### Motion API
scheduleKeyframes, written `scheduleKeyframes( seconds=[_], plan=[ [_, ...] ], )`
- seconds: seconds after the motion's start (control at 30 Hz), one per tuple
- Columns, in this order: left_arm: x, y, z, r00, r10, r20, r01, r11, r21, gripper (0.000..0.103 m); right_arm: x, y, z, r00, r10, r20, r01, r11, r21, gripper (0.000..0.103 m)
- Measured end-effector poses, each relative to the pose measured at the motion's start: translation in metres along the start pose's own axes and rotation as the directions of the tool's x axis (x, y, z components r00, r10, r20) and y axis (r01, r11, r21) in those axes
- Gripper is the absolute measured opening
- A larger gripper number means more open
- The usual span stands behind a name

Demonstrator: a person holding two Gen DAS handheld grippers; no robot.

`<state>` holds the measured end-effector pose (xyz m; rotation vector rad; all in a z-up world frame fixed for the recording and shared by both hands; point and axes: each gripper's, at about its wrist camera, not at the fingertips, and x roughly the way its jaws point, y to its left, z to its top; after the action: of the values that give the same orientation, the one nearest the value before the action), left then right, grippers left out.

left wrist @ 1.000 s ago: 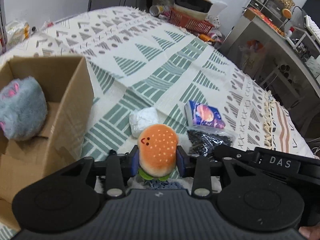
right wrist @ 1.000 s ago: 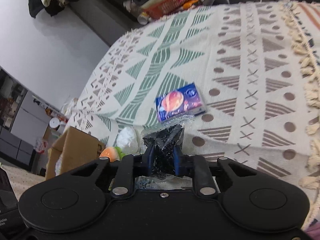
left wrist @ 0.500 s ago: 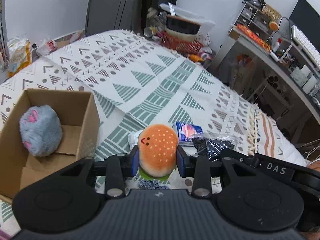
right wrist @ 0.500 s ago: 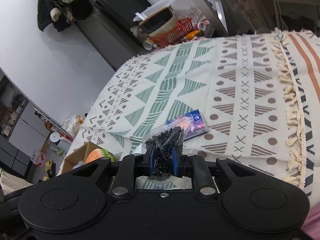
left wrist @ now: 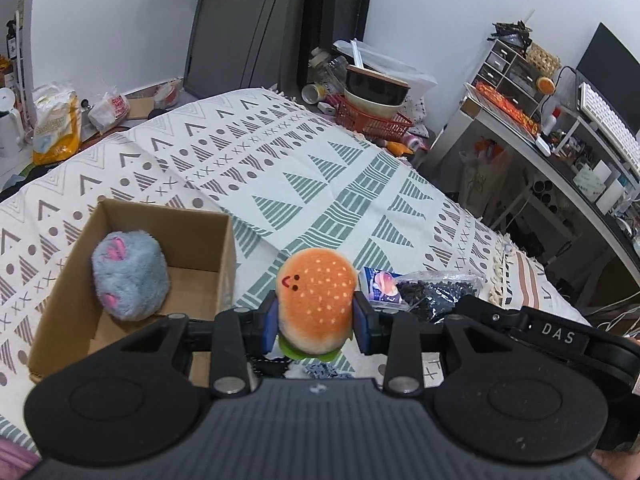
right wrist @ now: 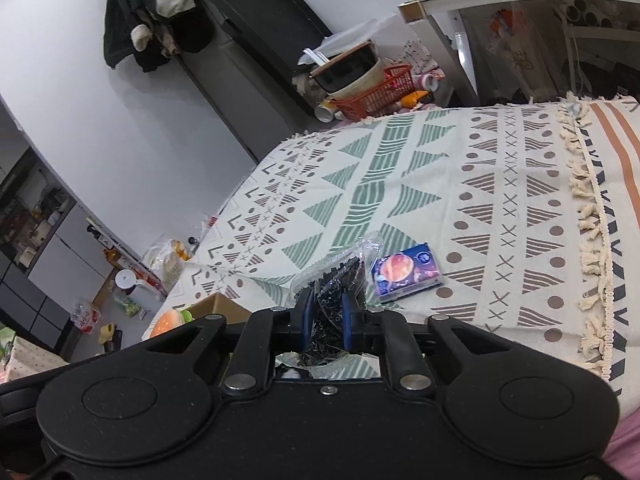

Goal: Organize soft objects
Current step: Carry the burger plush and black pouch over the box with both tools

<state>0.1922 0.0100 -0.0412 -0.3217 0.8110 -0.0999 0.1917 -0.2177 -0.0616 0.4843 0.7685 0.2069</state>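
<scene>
We're up over the bed, and its patterned blanket (left wrist: 304, 168) of green triangles, brown dots and crosses fills most of both views, with a tasselled fringe (right wrist: 592, 216) running down its right edge. Next down in size, the cardboard box (left wrist: 224, 256) sits open on the blanket at our lower left, and inside it lies a grey plush mouse (left wrist: 130, 276) with pink ears, resting against the box's left wall.

Now to our tools. Our left gripper (left wrist: 316, 322) is clenched on the burger plush (left wrist: 318, 300), its blue pads pressing the orange bun from both sides, a green felt layer peeking out below. We hold it up off the blanket, just right of the box's near corner; from the right wrist view it shows again (right wrist: 170, 320) beside the box edge (right wrist: 218, 306).

Our right gripper (right wrist: 326, 320) is clamped on a clear bag of small black pieces (right wrist: 340, 280), the bag standing up between the blue pads with its crinkled top fanning out above them. In the left wrist view that bag (left wrist: 436, 290) hangs just right of the burger.

Smallest of all, a blue tissue pack (right wrist: 406, 278) with an orange planet print lies flat on the blanket, just beside the bag on its right.
</scene>
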Motion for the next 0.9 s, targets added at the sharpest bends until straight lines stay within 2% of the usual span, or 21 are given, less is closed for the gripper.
scheduleKeyframes(
  seconds=[0.43,0.57,0.67,0.83,0.9],
  plan=[
    [-0.012,0.053,0.007,0.999,0.049,0.020,-0.047,0.997,-0.057,0.036,0.007,0.038,-0.007,0.999,0.046,0.004,-0.046,0.998,-0.049,0.012],
    [-0.011,0.076,0.005,0.997,0.078,0.006,-0.077,0.992,-0.095,0.036,0.013,0.053,-0.011,0.998,0.062,-0.008,-0.063,0.995,-0.073,0.000],
    [-0.008,0.092,0.002,0.995,0.101,-0.012,-0.102,0.989,-0.111,0.036,0.018,0.067,-0.016,0.997,0.070,-0.014,-0.071,0.990,-0.121,0.000],
    [-0.003,0.114,-0.003,0.992,0.126,-0.032,-0.129,0.982,-0.140,0.036,0.032,0.069,-0.024,0.997,0.040,-0.071,-0.049,0.990,-0.131,0.000],
    [-0.002,0.120,-0.003,0.991,0.127,-0.035,-0.131,0.980,-0.148,0.036,0.041,0.066,-0.028,0.989,0.018,-0.149,-0.037,0.992,-0.123,0.005]
  ],
)
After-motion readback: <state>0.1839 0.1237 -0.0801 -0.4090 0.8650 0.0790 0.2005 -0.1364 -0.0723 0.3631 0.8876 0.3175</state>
